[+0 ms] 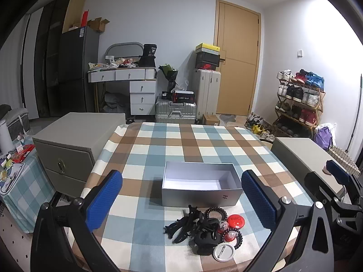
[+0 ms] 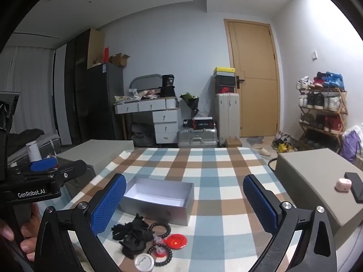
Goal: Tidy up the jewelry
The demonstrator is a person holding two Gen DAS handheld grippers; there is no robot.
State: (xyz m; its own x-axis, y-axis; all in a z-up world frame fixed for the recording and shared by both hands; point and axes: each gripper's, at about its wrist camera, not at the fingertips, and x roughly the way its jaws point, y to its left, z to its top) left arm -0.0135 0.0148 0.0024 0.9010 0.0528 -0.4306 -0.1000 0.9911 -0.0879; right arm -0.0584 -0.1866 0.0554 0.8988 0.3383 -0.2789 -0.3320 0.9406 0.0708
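Note:
An open, empty silver box (image 1: 200, 184) stands on the checkered tablecloth (image 1: 181, 145); it also shows in the right wrist view (image 2: 158, 198). In front of it lies a pile of black hair claws (image 1: 197, 229), black bead bracelets (image 1: 215, 213), a red badge (image 1: 236, 221) and a white badge (image 1: 223, 252). The right wrist view shows the claws (image 2: 133, 235), the red badge (image 2: 178, 241) and the white badge (image 2: 144, 260). My left gripper (image 1: 181, 204) is open above the pile. My right gripper (image 2: 183, 206) is open and empty, right of the pile.
A grey drawer cabinet (image 1: 68, 149) stands left of the table. A grey box (image 2: 317, 181) at the right carries a pink case (image 2: 343, 184) and a phone (image 2: 356, 187). Suitcases, a dresser and a shoe rack (image 1: 299, 99) stand behind.

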